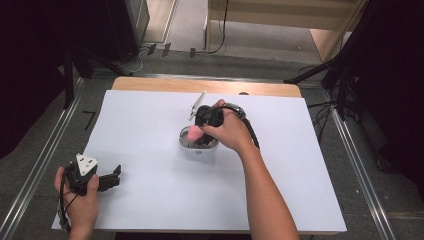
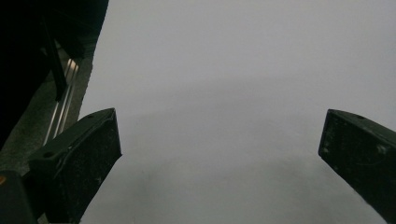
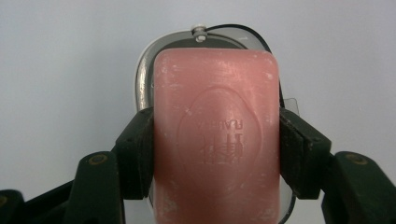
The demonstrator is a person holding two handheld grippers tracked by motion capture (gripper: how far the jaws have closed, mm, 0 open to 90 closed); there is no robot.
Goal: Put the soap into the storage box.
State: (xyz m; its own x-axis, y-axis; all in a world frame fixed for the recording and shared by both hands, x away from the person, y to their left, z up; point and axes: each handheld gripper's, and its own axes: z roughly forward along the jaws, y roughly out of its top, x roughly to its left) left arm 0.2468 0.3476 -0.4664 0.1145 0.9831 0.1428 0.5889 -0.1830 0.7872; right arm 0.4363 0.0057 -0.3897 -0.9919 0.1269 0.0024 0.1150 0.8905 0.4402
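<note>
I'm pinching the pink embossed bar of soap [image 3: 217, 135] across its long sides with the right gripper [image 3: 217, 154], over the clear oval soap dish [image 1: 198, 145] mid-counter (rigid, likely slippery). Left gripper [image 2: 219, 154] is idling, jaws spread.

pink soap bar [image 3: 217, 140] over clear dish [image 3: 144, 84]

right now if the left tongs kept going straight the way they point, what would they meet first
Likely nothing but the white sheet. The left tongs are open, and the left gripper view shows bare sheet ahead. The soap and dish look off that line, though depth is unclear.
</note>
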